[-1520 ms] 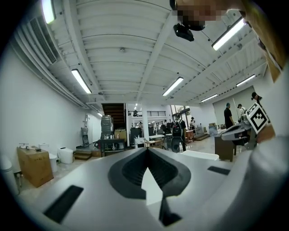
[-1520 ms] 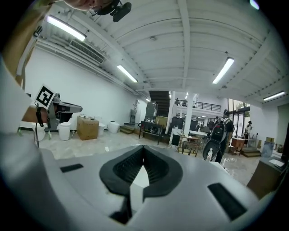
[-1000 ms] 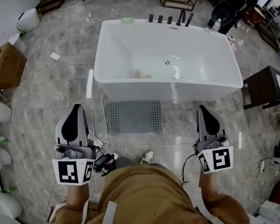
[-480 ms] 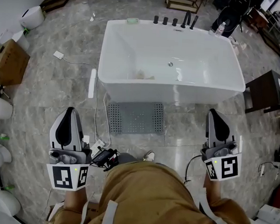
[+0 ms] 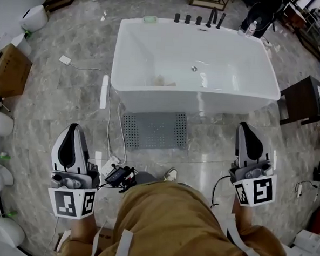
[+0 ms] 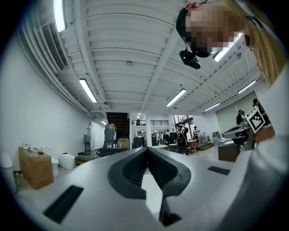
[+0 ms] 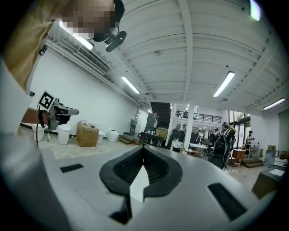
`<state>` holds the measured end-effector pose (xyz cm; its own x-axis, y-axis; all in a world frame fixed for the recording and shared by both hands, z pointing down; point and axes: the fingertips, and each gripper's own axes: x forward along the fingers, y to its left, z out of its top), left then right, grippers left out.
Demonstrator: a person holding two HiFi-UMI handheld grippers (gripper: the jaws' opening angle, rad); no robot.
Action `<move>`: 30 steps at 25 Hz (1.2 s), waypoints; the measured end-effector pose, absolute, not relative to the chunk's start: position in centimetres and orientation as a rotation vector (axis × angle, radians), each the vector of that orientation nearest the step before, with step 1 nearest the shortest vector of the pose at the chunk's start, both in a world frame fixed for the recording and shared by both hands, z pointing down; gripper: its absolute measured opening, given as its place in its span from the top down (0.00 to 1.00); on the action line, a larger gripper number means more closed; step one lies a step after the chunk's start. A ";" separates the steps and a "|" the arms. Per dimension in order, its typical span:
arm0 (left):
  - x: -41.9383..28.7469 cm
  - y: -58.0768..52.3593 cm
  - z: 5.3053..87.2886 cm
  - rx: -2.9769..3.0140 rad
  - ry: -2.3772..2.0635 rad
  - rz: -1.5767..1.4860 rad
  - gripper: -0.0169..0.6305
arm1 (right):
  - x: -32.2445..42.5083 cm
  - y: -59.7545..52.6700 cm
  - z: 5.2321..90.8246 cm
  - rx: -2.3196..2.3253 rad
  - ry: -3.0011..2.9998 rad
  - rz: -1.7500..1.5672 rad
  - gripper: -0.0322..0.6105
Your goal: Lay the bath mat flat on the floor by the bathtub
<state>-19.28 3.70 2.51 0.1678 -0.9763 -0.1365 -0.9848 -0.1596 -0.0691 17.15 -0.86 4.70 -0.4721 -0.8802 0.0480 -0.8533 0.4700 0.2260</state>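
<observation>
Partly hidden shoe (image 5: pixel 169 176), bath mat (image 5: pixel 153 130) flat beside bathtub (image 5: pixel 196 67), left hand-held gripper (image 5: pixel 73 129), right hand-held gripper (image 5: pixel 246 129) both closed, empty.

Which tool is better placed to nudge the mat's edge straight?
Left, marginally: the left tool hangs nearer the grey mat than the right tool. Both are shut and empty.

Grey marbled floor (image 5: pixel 54 96) gleaming underfoot, cardboard box (image 5: pixel 9 69) off at the left, dark side table (image 5: pixel 305 98) on the right. Overhead, a white ribbed ceiling (image 6: pixel 117 45), strip lights (image 6: pixel 88 90) glowing, white walls (image 6: pixel 27 122) all round.
</observation>
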 end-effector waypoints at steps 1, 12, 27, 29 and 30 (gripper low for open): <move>-18.9 3.8 3.2 -2.305 1.930 0.082 0.97 | 17.1 -0.7 4.8 1.521 -2.553 -0.254 0.94; -17.0 3.9 7.2 -2.386 1.900 0.008 0.97 | 17.3 0.4 5.0 1.520 -2.539 -0.249 0.94; -16.5 4.2 6.1 -2.315 1.960 0.106 0.97 | 19.0 1.7 4.6 1.538 -2.518 -0.261 0.94; -16.4 4.1 5.9 -2.314 1.954 0.106 0.97 | 19.2 1.8 4.5 1.541 -2.512 -0.263 0.94; -16.3 4.1 5.8 -2.315 1.950 0.104 0.97 | 19.2 1.8 4.5 1.542 -2.512 -0.263 0.94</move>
<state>-16.35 4.09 5.81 0.1712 -0.9772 -0.1255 -0.9850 -0.1672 -0.0423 19.19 1.80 4.51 -0.4448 -0.8935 0.0617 -0.8613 0.4456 0.2440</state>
